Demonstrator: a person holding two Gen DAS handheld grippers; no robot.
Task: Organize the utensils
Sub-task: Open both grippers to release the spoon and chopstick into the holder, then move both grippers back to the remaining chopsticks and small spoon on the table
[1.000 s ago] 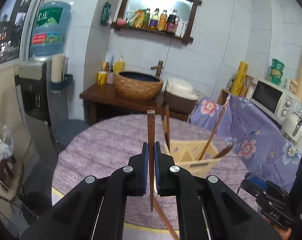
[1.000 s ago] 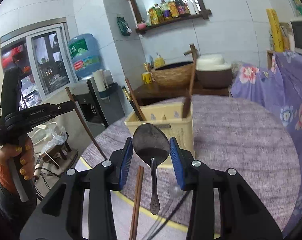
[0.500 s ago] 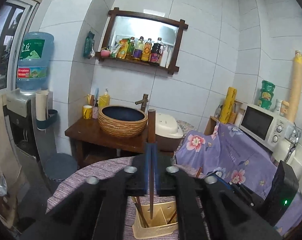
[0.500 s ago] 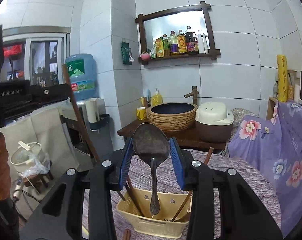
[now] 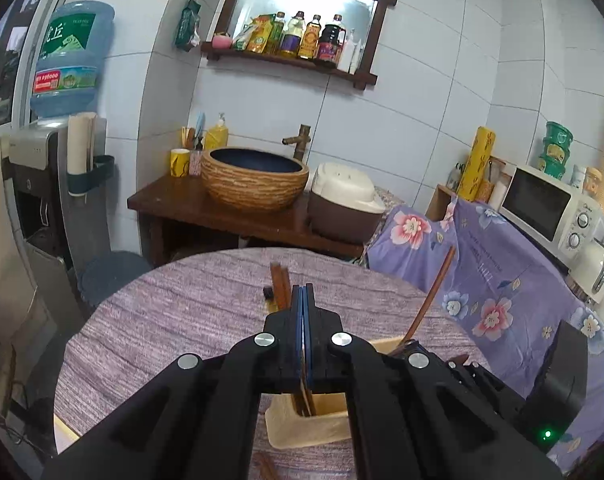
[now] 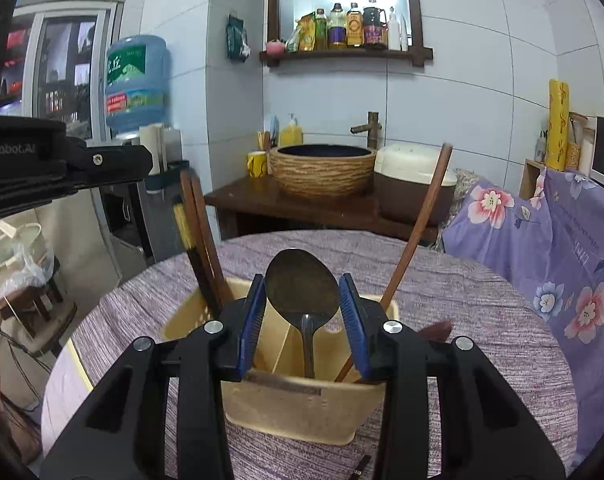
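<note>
I had swung both tools down over the yellow caddy (image 6: pixel 302 404). My left gripper (image 5: pixel 304 312), pinching a chopstick a second earlier, was now pressed shut, empty (stick dropped in, I judged). My right gripper (image 6: pixel 302 312) still clamped the spoon (image 6: pixel 302 286), handle inside the caddy.
</note>
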